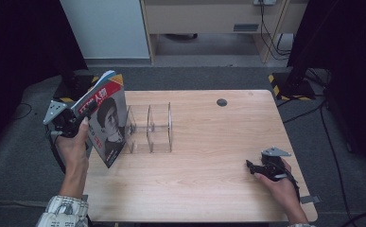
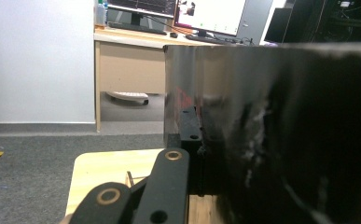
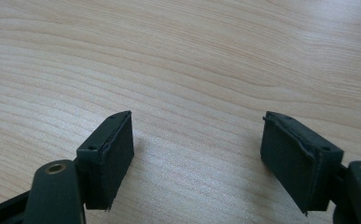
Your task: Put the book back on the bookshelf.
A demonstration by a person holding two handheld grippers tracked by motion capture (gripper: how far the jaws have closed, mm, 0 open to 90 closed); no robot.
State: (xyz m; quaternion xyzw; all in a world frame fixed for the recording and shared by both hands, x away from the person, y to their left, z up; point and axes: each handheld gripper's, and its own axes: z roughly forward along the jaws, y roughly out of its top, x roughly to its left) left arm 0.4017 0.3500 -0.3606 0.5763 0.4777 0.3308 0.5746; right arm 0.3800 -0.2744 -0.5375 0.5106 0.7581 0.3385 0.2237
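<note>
The left tongs (image 1: pixel 82 117) are clamped on a thin glossy magazine with a red masthead and a black-and-white portrait cover (image 1: pixel 106 124), held upright and tilted above the worktop's left edge, just left of a clear acrylic divider rack with upright panels (image 1: pixel 150 127). The right tongs (image 3: pixel 197 158) stand wide apart with nothing between their black padded blocks, low over the pale wood-grain worktop (image 1: pixel 209 179) at its near right.

Magazine (image 1: pixel 106 120): paper, glossy cover. Rack (image 1: pixel 150 128): clear, smooth plastic. Table (image 1: pixel 209 161): pale wood-grain, matt. Right gripper (image 3: pixel 197 154) pads (image 3: pixel 115 154): black, matt, rubbery.
</note>
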